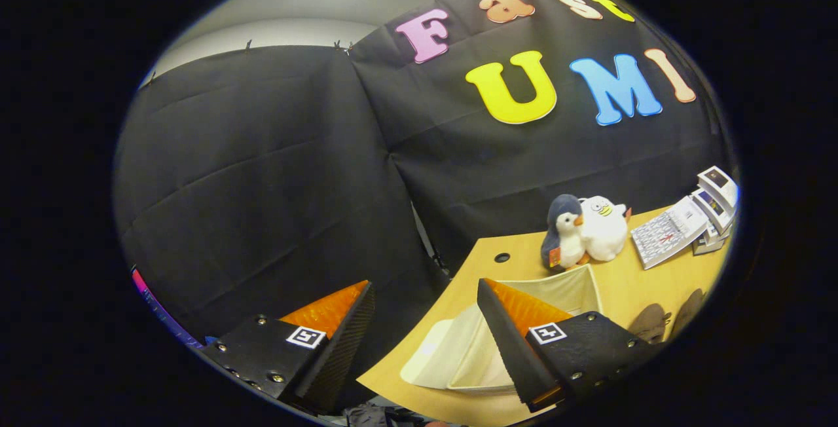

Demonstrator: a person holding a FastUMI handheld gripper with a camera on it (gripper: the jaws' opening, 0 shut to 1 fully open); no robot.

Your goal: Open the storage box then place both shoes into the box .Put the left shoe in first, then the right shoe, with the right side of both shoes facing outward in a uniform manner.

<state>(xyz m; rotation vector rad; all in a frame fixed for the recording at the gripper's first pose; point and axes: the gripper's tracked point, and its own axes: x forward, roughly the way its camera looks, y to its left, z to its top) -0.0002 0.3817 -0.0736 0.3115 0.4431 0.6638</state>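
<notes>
Beyond the open tool (425,302), wooden table (628,296), black cloth wall (262,171).

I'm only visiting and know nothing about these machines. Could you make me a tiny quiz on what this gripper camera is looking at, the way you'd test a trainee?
1. True or false: the gripper is clamped on a shoe.
2. What stands on the table just beyond the storage box?
A. two plush toys
B. a kettle
C. a stack of plates
3. Fill in: the shoes lie on the table to the ____ of the box.

Key
1. False: its fingers are apart and hold nothing.
2. A: a penguin plush and a white plush sit side by side.
3. Right.
</notes>
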